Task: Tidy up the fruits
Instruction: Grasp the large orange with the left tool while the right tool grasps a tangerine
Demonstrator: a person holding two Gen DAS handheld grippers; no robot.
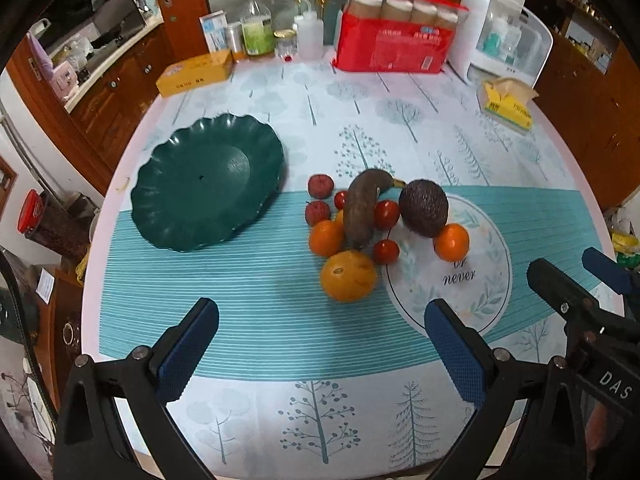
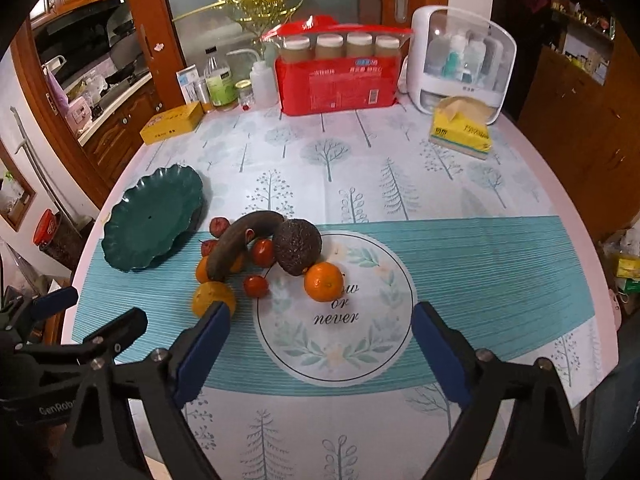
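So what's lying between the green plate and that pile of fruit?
Nothing: both views show only bare tablecloth between the green scalloped plate and the nearest small red fruits at the pile's edge.

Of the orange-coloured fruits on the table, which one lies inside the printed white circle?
The orange fruit lying beside the avocado, next to the printed words. The other orange fruits, including the large one, lie left of the circle on the striped teal band.

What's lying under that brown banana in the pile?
The banana rests across small oranges, with a tomato tucked beside it. Whatever lies directly beneath its middle is hidden.
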